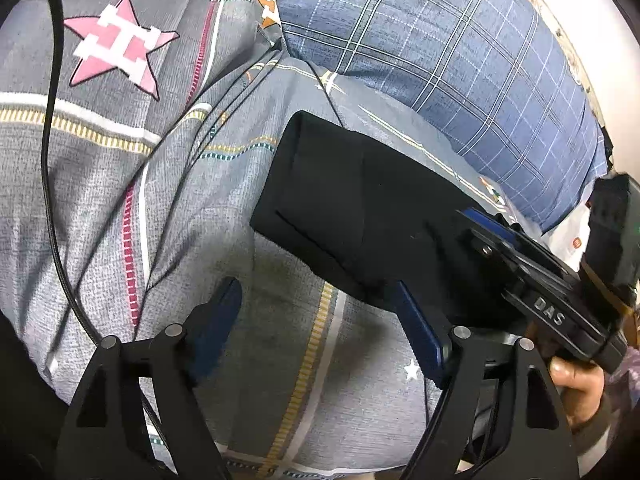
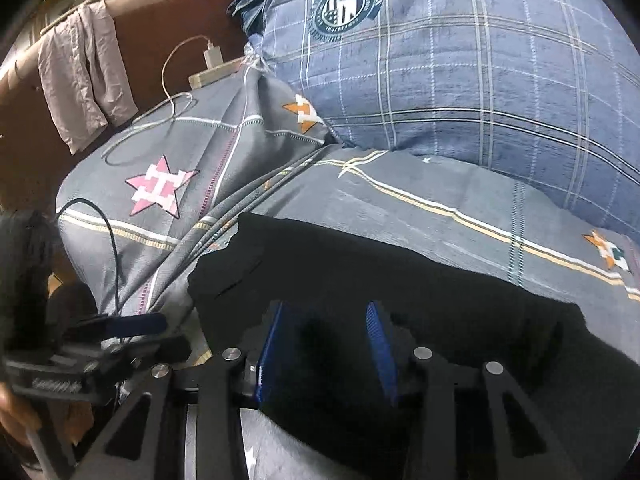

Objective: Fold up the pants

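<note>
The black pants (image 1: 352,200) lie folded into a compact rectangle on the grey patterned bedsheet (image 1: 168,184). My left gripper (image 1: 316,320) is open and empty, with its fingers over the sheet just in front of the pants' near edge. In the right wrist view the pants (image 2: 360,272) fill the lower middle. My right gripper (image 2: 328,332) hovers over them, its blue-padded fingers (image 2: 272,344) apart with black cloth between and under them. I cannot tell if it touches the cloth. The right gripper also shows in the left wrist view (image 1: 532,276), at the pants' right end.
A blue plaid pillow (image 2: 460,80) lies behind the pants, also in the left wrist view (image 1: 440,52). A white charger and cable (image 2: 200,64) rest on the sheet at the back left. A brown headboard (image 2: 152,20) carries a hanging grey cloth (image 2: 84,80). A black cable (image 1: 52,160) trails at left.
</note>
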The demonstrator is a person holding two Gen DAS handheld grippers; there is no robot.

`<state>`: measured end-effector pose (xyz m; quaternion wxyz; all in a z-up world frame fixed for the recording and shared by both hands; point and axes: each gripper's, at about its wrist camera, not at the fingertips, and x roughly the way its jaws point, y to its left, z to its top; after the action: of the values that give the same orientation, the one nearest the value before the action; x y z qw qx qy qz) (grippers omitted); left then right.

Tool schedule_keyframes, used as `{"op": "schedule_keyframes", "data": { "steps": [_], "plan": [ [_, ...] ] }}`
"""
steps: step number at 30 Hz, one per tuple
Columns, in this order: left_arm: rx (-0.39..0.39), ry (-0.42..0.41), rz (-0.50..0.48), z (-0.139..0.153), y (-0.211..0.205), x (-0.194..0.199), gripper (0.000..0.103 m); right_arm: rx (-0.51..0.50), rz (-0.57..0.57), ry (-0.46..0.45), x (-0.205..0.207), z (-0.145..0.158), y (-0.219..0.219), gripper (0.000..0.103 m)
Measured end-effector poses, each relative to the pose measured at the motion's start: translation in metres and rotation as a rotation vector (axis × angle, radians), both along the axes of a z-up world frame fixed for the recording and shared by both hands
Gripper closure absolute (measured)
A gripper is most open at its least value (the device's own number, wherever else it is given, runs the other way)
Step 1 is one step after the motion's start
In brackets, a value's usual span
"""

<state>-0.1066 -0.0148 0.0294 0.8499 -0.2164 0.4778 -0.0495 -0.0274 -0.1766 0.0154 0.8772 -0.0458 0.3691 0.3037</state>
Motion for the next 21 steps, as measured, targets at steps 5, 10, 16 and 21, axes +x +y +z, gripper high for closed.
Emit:
{"op": "schedule_keyframes", "data": {
  "steps": [5, 10, 16, 21],
  "plan": [
    [0.003, 0.024, -0.013, -0.006, -0.006, 0.005, 0.024, -0.02, 0.022, -0.011, 0.011, 0.003, 0.01, 0.06],
    [0.007, 0.021, -0.012, -0.007, -0.01, 0.013, 0.024, -0.022, 0.026, -0.012, 0.022, 0.005, 0.014, 0.059],
    [0.023, 0.023, 0.011, -0.009, -0.012, 0.022, 0.023, -0.025, 0.067, -0.009, 0.036, 0.004, 0.023, 0.058],
    [0.018, 0.029, 0.027, -0.009, -0.016, 0.025, 0.017, -0.111, 0.188, -0.024, 0.05, -0.002, 0.045, 0.058]
  ]
}}
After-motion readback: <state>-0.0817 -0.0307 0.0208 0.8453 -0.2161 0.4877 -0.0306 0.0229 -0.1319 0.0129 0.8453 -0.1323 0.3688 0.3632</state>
